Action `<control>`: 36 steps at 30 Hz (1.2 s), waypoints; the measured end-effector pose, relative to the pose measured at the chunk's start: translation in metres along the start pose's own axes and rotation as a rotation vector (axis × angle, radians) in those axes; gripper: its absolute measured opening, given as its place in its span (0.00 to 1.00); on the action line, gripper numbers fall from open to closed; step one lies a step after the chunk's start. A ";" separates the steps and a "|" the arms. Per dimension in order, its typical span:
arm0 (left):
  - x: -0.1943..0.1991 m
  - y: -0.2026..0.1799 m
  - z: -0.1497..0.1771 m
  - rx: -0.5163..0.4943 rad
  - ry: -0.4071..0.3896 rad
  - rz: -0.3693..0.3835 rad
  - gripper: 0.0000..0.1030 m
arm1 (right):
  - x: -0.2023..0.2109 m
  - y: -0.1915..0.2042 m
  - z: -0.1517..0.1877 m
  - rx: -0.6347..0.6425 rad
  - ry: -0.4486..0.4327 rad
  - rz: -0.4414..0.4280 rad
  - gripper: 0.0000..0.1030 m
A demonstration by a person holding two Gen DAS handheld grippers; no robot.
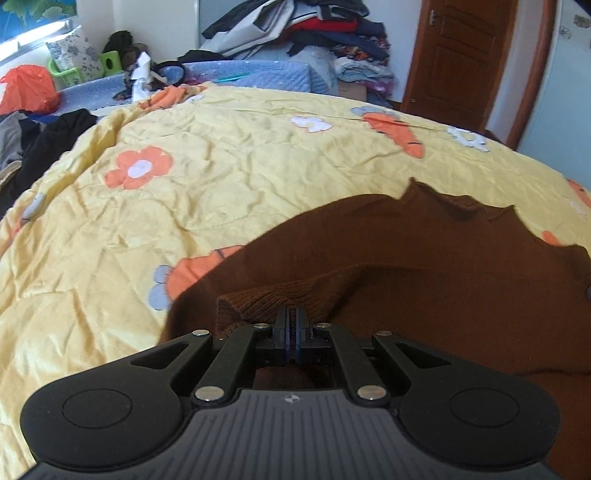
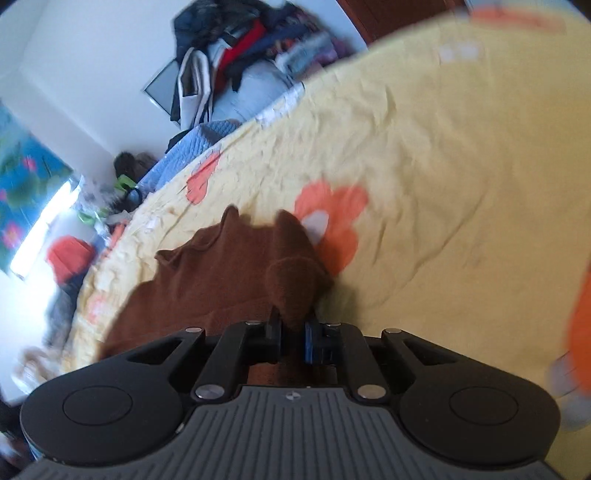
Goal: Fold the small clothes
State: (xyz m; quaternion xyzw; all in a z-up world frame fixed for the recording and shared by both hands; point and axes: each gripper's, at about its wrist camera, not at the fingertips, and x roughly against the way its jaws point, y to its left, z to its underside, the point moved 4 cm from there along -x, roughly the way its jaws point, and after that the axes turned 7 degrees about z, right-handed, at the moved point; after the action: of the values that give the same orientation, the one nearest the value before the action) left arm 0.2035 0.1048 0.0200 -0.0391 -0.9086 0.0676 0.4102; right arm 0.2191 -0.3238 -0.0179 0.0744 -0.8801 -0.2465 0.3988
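A small brown knit sweater (image 1: pixel 424 258) lies spread on the yellow flowered quilt (image 1: pixel 221 177). My left gripper (image 1: pixel 294 314) is shut on the sweater's ribbed hem, which bunches up at the fingertips. In the right wrist view the same brown sweater (image 2: pixel 229 266) lies on the quilt (image 2: pixel 443 166), and my right gripper (image 2: pixel 293 323) is shut on a fold of its edge. That view is tilted and blurred.
A tall pile of clothes (image 1: pixel 314 33) stands at the far side of the bed, with a wooden door (image 1: pixel 458 55) to its right. Dark clothes (image 1: pixel 44 147) and an orange bag (image 1: pixel 29 90) lie at the left edge.
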 end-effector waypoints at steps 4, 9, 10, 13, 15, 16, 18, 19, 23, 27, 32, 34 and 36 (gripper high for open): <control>-0.010 -0.018 0.004 -0.060 0.020 0.013 0.02 | 0.012 -0.028 -0.006 -0.001 0.011 0.059 0.16; -0.016 -0.008 0.000 -0.021 0.023 0.002 0.05 | 0.011 -0.035 0.001 -0.051 0.000 0.068 0.50; -0.008 -0.002 -0.005 -0.003 0.000 0.001 0.05 | 0.021 -0.033 -0.002 -0.063 -0.043 0.066 0.55; 0.021 0.011 -0.020 0.013 -0.087 -0.039 0.06 | 0.052 -0.016 -0.006 0.005 -0.135 0.022 0.60; 0.030 0.003 -0.024 0.009 -0.110 0.030 0.06 | 0.060 0.003 0.001 0.050 -0.119 -0.051 0.61; 0.027 -0.007 -0.024 0.000 -0.098 0.078 0.06 | 0.058 0.014 0.004 0.076 -0.091 -0.082 0.62; 0.012 -0.030 -0.019 -0.035 -0.049 0.139 0.06 | 0.042 0.036 0.017 0.155 -0.031 -0.088 0.67; -0.001 -0.040 -0.015 -0.046 -0.009 0.163 0.06 | 0.032 0.045 0.021 0.190 -0.009 -0.063 0.67; -0.041 -0.039 0.001 -0.031 0.007 0.157 0.06 | -0.002 0.038 0.037 0.249 0.027 0.053 0.64; -0.017 -0.004 -0.008 0.067 -0.032 0.192 0.07 | 0.010 0.022 0.045 0.251 -0.022 -0.007 0.62; 0.055 0.079 -0.008 0.217 -0.179 0.137 0.38 | 0.008 0.031 0.053 0.321 -0.068 0.017 0.69; 0.080 0.107 0.010 0.280 -0.203 0.100 0.72 | 0.007 0.039 0.062 0.391 -0.099 0.038 0.75; 0.101 0.123 0.036 0.302 -0.211 0.069 0.79 | 0.003 0.049 0.069 0.460 -0.114 0.072 0.82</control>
State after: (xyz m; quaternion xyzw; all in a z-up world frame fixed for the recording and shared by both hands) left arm 0.1115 0.2358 0.0526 -0.0010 -0.9242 0.2211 0.3113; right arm 0.1696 -0.2566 -0.0307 0.1180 -0.9364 -0.0290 0.3293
